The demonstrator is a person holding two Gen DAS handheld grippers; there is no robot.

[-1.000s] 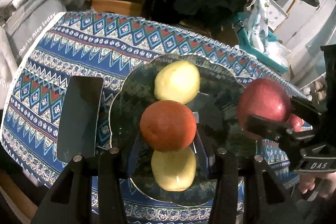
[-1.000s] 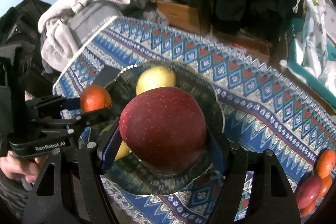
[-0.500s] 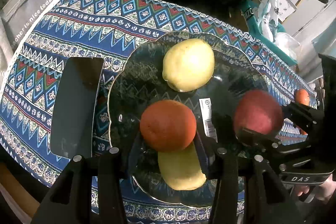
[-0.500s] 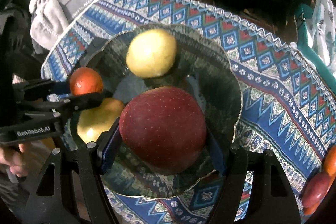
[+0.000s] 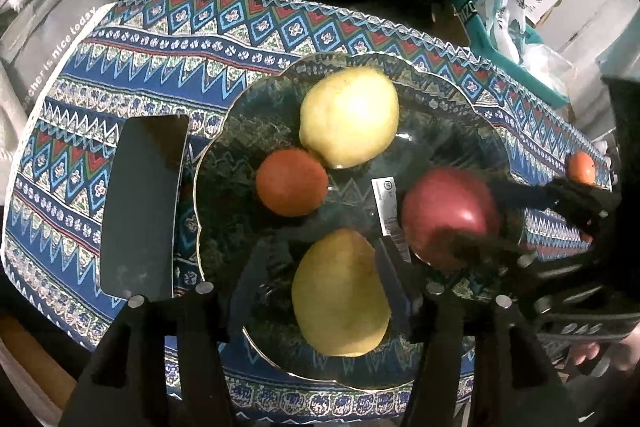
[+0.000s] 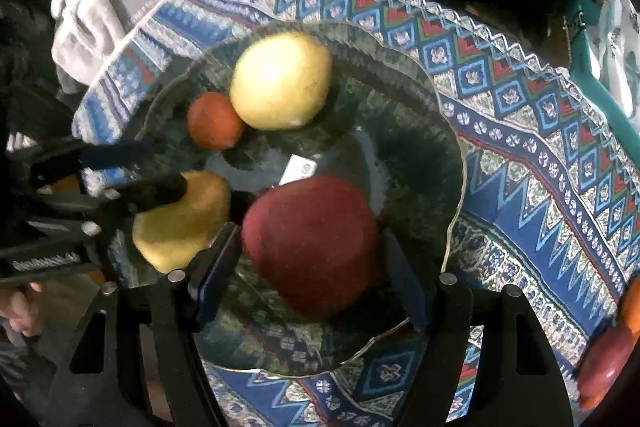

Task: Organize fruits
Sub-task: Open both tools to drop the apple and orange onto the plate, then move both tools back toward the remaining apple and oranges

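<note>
**Orange loose on the glass plate, red apple clamped above it**

Left wrist view: the left claw (image 5: 320,267) points down over a dark scalloped glass plate (image 5: 212,163) that sits on a table covered by a blue, red and white zigzag-patterned cloth (image 5: 160,39). Its jaws are opening, and nothing is pressed between them; the lower yellow pear (image 5: 340,295) lies on the plate in the gap below the fingers. A small round orange (image 5: 292,183) rests free on the plate, touching a second, larger yellow pear (image 5: 348,119) at the far side. To the right, the right claw (image 5: 504,215) grips a big dark-red apple (image 5: 448,215) low over the plate (a white barcode sticker (image 5: 386,203) shows through the glass just beside it). A flat black rectangular phone (image 5: 144,203) lies on the cloth left of the plate, and another small orange fruit (image 5: 582,167) sits near the table's right edge.

Right wrist view: the right claw (image 6: 316,259) is clamped on the red apple (image 6: 312,243), both blue pads against its sides, over the plate's (image 6: 440,131) near half. The orange (image 6: 214,121) and far pear (image 6: 282,79) touch each other at the plate's far left. The left claw (image 6: 148,167) reaches in from the left, above the near pear (image 6: 188,223). More red and orange fruit (image 6: 608,351) lies at the table's right edge.
</note>
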